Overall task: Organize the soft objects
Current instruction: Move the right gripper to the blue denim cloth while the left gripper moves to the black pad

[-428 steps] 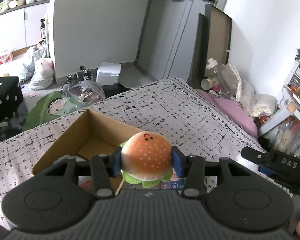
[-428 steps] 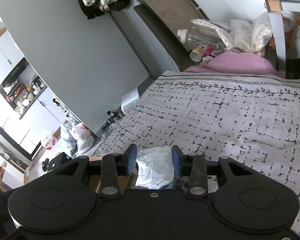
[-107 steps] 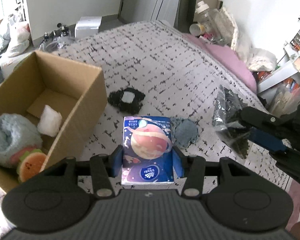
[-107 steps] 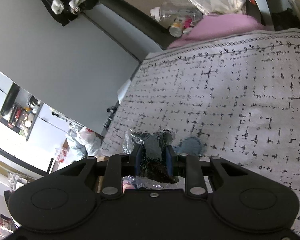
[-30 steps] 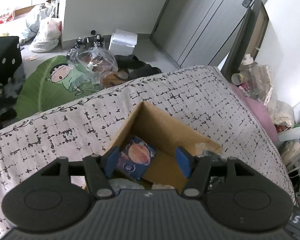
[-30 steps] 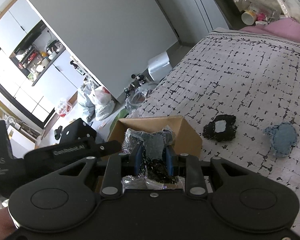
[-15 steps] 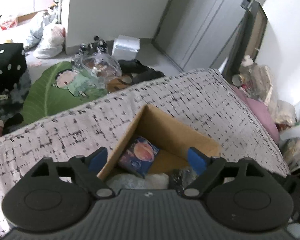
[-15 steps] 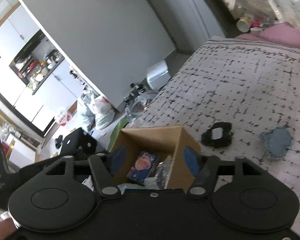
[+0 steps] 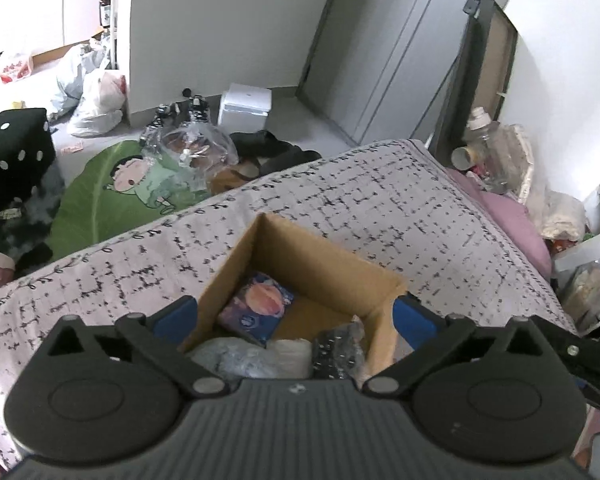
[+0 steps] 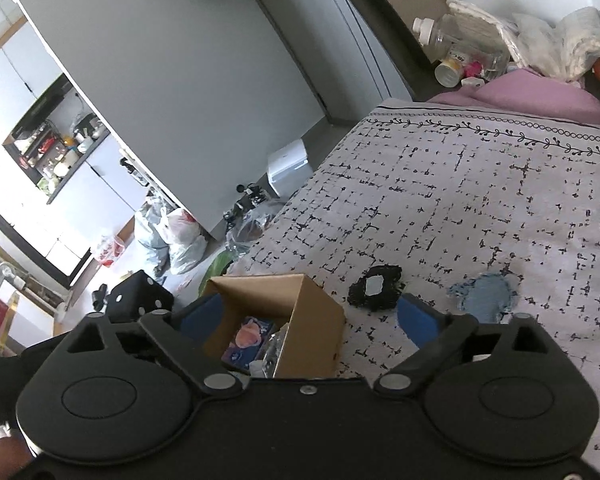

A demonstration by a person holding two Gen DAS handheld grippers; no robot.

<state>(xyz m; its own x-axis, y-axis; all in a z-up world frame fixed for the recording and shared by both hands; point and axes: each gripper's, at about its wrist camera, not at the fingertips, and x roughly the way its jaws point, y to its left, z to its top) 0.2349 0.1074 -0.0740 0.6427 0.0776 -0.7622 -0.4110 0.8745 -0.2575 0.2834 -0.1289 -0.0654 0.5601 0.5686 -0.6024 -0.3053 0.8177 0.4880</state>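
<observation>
brown box (image 9: pixel 312 256), black-flecked grey bedspread (image 9: pixel 380 204)

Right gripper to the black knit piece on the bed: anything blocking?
Nothing visible. The black knit piece lies in the open on the bedspread, beside the cardboard box. The right gripper holds nothing, its jaws opening. The blue cloth patch lies farther off.

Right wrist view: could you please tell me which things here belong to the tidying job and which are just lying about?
Job: brown cardboard box; blue planet-print tissue pack; black crocheted patch; pale blue fabric patch.

Lying about: clear plastic bottle; white plastic bags; pink pillow.
</observation>
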